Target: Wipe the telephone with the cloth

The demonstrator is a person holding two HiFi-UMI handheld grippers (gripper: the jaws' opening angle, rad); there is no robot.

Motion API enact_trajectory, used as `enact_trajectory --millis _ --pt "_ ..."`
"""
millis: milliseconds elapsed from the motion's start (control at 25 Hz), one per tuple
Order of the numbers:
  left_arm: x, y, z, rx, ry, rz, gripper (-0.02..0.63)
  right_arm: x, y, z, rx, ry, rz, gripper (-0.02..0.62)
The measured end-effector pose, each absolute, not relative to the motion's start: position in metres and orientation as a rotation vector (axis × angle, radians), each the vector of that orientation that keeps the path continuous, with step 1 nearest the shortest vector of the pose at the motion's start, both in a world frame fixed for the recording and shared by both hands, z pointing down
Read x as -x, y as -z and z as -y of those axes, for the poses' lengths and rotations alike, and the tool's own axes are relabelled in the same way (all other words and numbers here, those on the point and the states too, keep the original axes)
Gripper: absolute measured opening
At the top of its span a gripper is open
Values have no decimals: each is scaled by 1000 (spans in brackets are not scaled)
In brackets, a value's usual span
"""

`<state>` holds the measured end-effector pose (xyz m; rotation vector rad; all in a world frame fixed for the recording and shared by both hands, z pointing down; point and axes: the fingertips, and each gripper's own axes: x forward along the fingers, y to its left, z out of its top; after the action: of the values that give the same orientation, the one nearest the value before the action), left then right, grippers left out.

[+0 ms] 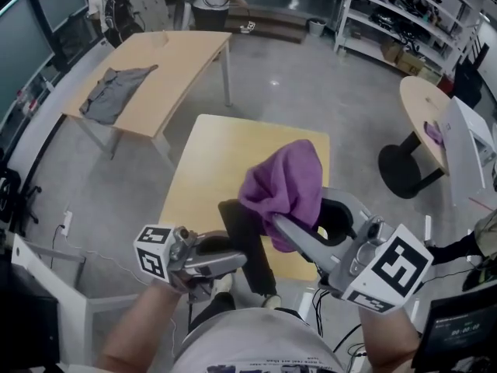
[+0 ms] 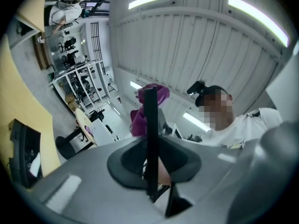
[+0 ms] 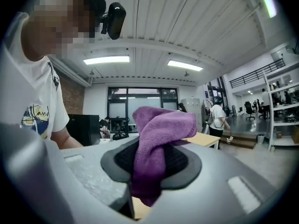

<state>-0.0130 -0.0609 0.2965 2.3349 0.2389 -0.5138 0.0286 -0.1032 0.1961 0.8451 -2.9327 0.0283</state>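
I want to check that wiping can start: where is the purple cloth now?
In the head view the purple cloth is at centre right, pinched in the right gripper above the yellow table, beside the black telephone.

Item: black flat telephone (image 1: 248, 249), upper end partly covered by purple terry cloth (image 1: 286, 183); face unseen, shown edge-on in left gripper view. Cloth's clamped part concealed inside right gripper (image 3: 150, 166).

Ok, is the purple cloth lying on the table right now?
No, the purple cloth is pinched between the jaws of the right gripper, held up in the air.
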Motion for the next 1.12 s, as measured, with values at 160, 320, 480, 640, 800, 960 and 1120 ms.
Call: enact_trajectory --millis 160,320,480,640,800,960,1120 --pt "11 -297 55 -2343 516 -227 83 -11 -185 97 -759 32 2959 114" --pt "15 -293 57 -2355 540 -203 83 -4 -196 86 -689 14 2959 114" --pt "20 -289 63 -2360 556 -168 83 -5 -210 73 -654 -16 2943 114" --pt "25 -288 68 -2361 561 -155 83 -8 -230 58 -643 -60 2928 114" --pt "28 -282 74 -2368 576 -154 83 -14 -245 45 -656 -101 2917 114" --pt "35 -275 82 -2376 603 -164 83 -20 -262 32 -651 -153 2902 114" --pt "38 -270 86 -2375 626 -190 83 -28 -276 21 -652 -203 2880 114"
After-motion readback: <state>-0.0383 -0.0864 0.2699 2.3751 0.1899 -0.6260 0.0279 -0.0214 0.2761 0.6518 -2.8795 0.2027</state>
